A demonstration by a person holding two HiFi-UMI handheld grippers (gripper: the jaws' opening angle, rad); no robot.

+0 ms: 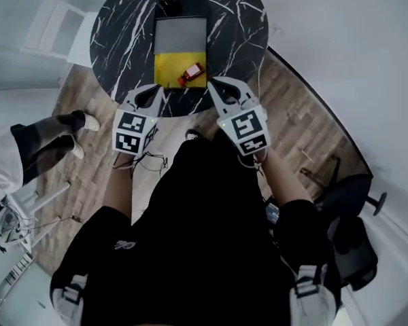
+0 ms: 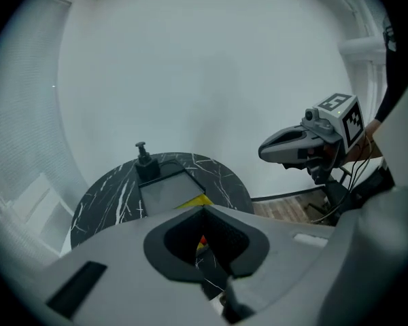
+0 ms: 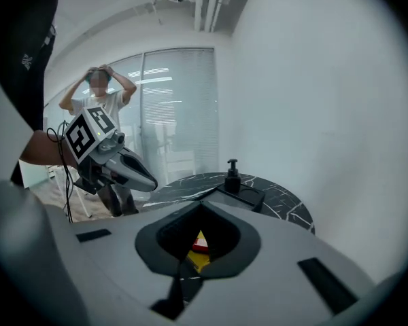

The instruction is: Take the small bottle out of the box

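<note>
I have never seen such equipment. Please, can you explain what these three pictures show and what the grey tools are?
A person holds a two-jaw hand tool in each hand: the left gripper and the right gripper. One picture looks down from a camera on the person's head; the other two come from cameras on the grippers. On the round table lies an open box with a small bottle inside; a pump bottle stands at its far end. Both grippers are shut and empty.

A round black marble-patterned tabletop (image 1: 122, 39) stands on a wood-plank floor (image 1: 306, 134). A black pump dispenser (image 3: 232, 175) sits near its far edge.
</note>
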